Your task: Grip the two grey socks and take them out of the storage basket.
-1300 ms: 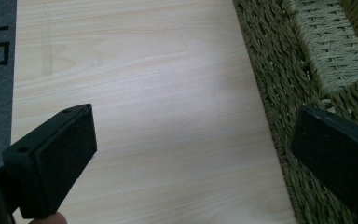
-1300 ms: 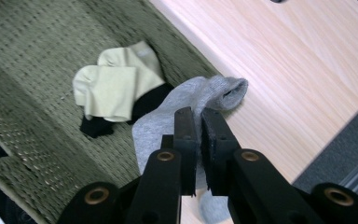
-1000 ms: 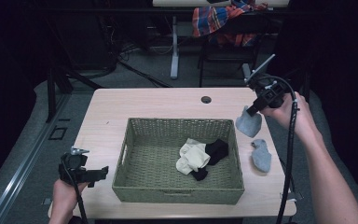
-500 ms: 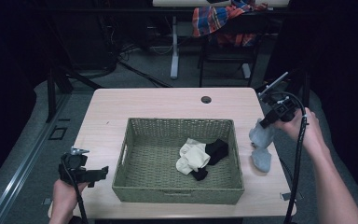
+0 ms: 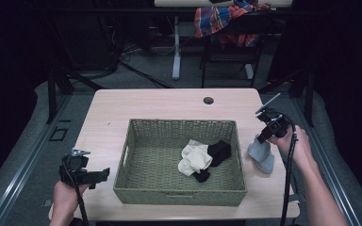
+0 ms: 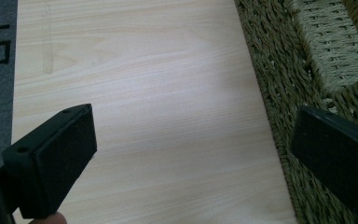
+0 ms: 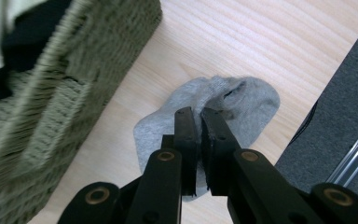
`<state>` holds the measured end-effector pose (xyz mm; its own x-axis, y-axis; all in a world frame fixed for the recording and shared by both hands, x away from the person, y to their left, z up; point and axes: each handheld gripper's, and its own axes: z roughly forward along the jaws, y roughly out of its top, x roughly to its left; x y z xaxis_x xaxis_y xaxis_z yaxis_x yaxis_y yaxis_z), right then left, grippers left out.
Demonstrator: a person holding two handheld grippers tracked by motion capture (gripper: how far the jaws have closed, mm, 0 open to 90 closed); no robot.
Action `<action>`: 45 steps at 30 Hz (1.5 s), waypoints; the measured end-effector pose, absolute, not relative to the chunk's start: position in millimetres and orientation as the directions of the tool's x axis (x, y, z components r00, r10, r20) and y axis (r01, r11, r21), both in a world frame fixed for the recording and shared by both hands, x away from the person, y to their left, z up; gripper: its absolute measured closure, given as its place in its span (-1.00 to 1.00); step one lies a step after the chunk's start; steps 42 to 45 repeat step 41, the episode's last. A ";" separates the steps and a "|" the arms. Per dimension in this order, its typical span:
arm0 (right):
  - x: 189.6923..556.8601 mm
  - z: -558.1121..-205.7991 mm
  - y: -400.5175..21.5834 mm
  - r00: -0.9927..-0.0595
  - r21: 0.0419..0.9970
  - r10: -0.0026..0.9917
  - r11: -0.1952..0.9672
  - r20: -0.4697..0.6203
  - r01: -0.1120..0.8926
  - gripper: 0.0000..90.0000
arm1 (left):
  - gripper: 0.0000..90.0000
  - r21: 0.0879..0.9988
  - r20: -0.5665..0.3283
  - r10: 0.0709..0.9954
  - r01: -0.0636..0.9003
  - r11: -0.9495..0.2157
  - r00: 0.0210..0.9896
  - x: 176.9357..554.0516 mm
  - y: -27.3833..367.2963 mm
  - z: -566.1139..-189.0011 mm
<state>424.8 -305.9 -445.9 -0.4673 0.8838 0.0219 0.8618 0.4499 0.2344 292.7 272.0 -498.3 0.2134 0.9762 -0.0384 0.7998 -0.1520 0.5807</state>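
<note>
A woven green basket (image 5: 179, 123) stands mid-table with a cream sock (image 5: 195, 157) and black socks (image 5: 219, 151) inside. On the table to its right lie grey socks (image 5: 262, 155). My right gripper (image 5: 263, 137) is low over them, jaws pinched together on the grey sock (image 7: 247, 100) at its folded upper edge (image 7: 198, 112); the rest of the sock rests on the wood beside the basket wall (image 7: 74, 79). My left gripper (image 5: 101, 174) hovers at the basket's left side, open with nothing between its pads (image 6: 191, 135); the basket's weave (image 6: 279, 84) is at the right.
A round cable hole (image 5: 208, 100) sits near the table's far edge. Behind the table a plaid cloth (image 5: 226, 21) hangs over a chair. The table's right edge and grey floor (image 7: 335, 121) lie close to the grey sock.
My right gripper has come down and toward me with the grey sock, from raised near the far right corner to the table beside the other grey sock. The left gripper has stayed put.
</note>
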 end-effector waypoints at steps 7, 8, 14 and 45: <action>425.9 -463.3 -307.2 -0.453 0.220 0.891 0.436 0.029 0.872 0.86 | -0.99 0.581 -0.038 0.976 0.800 -0.152 0.213 292.6 272.0 -498.2; 425.6 -464.8 -307.2 -0.446 0.225 0.895 0.429 0.028 0.875 0.86 | -0.99 0.581 -0.038 0.976 0.800 -0.152 0.213 292.6 271.9 -498.3; 423.9 -464.0 -309.6 -0.462 0.209 0.887 0.449 0.017 0.869 0.71 | -0.99 0.579 -0.039 0.976 0.801 -0.153 0.215 292.5 272.4 -497.9; 342.2 -440.2 -339.8 -0.411 0.429 0.911 0.379 -0.018 0.820 -0.70 | -0.99 0.588 -0.037 0.977 0.795 -0.149 0.211 293.1 271.8 -496.9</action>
